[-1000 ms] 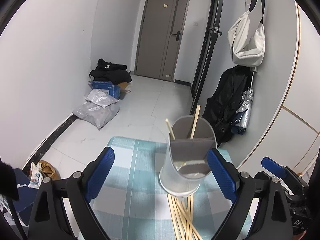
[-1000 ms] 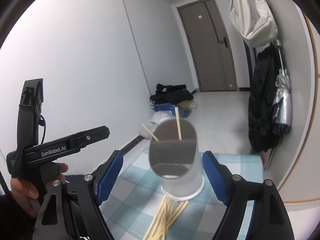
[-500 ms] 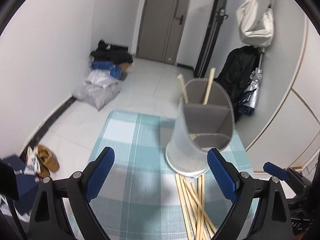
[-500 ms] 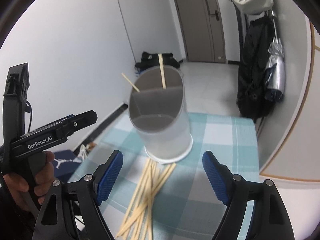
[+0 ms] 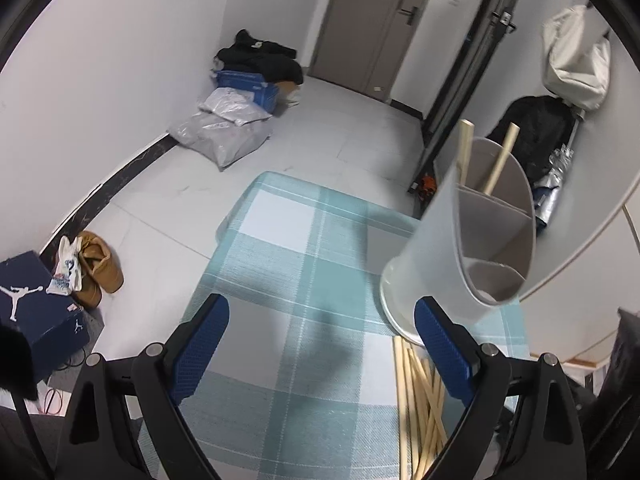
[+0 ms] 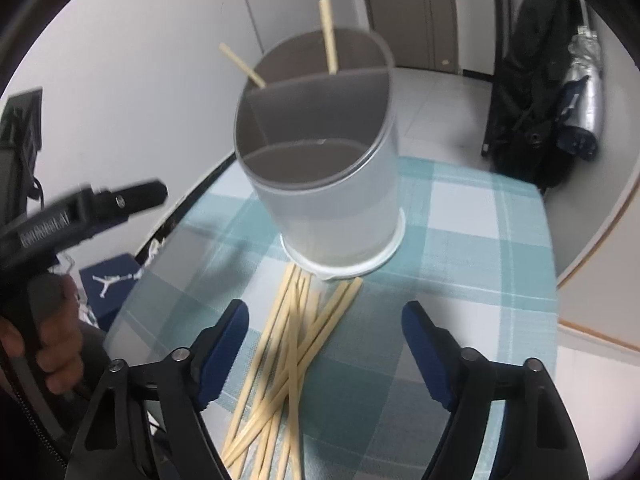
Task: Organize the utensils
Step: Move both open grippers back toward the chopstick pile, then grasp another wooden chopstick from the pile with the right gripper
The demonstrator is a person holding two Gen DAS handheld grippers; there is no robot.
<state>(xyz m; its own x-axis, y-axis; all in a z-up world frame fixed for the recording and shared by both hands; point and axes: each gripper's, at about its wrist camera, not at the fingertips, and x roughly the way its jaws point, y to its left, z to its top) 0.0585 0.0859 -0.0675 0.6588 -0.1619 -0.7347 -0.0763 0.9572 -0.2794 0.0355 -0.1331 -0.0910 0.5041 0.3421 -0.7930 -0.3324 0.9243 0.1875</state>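
Observation:
A grey divided utensil holder (image 6: 332, 184) stands on the teal checked tablecloth (image 6: 472, 248), with two chopsticks (image 6: 329, 36) leaning in its far compartment. Several loose wooden chopsticks (image 6: 288, 344) lie in a crossed pile just in front of its base. My right gripper (image 6: 324, 312) hovers above that pile, jaws closing, and the pads press on nothing. My left gripper (image 5: 320, 312) is open over bare cloth, left of the holder (image 5: 452, 248) and the pile (image 5: 420, 400). Its right finger hides part of the pile. A hand holds it at the left of the right wrist view (image 6: 152, 194).
The table is small, with cloth edges close on the left and far sides. On the floor to the left are a dark blue shoebox (image 5: 32, 312), brown shoes (image 5: 96, 268) and grey bags (image 5: 224, 136). A black coat and a folded umbrella (image 6: 536, 80) hang beyond the right edge.
Both grippers have sunk and tipped down toward the table. The loose chopsticks now fill the lower part of the right wrist view. The right jaws have narrowed a little.

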